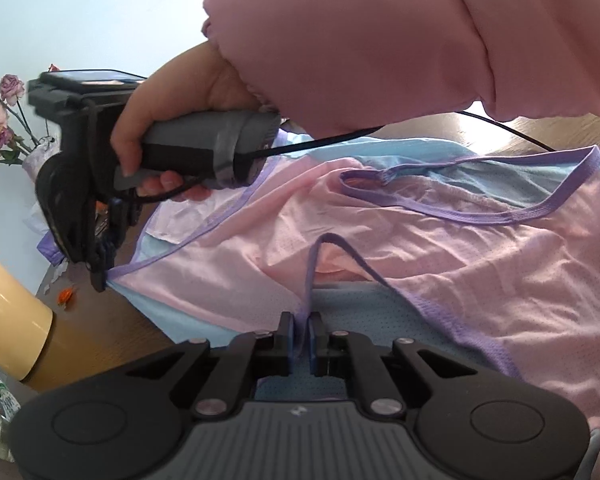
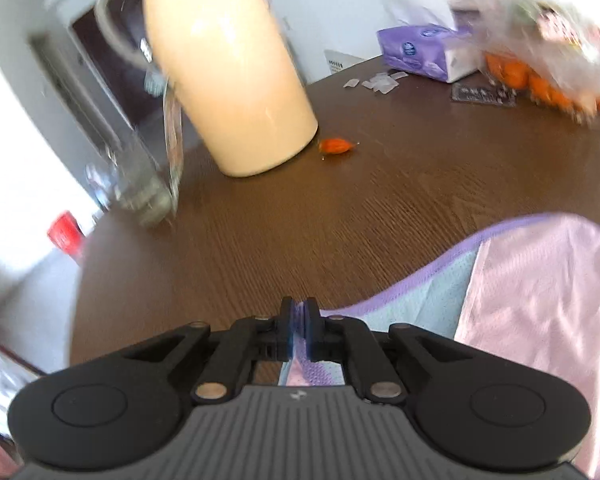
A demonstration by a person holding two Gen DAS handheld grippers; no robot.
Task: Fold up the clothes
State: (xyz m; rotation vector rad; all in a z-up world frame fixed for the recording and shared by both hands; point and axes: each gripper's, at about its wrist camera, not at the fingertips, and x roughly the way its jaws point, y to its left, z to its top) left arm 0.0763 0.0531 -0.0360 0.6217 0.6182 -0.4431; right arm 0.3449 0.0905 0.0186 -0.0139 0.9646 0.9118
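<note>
Brown tabletop point(image 2: 340, 208) holds the pink shirt point(image 1: 440, 248). Left gripper point(image 1: 301, 330) pinches its purple strap; right gripper point(image 2: 299, 322) pinches its hem. Thin cloth could slip from the jaws if tugged hard.

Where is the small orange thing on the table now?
In the right wrist view, the small orange thing lies on the brown table, just right of the cream cylinder's base.

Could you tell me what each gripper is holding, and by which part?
Both pinch the pink and blue mesh garment by its purple trim: left gripper, right gripper.
</note>
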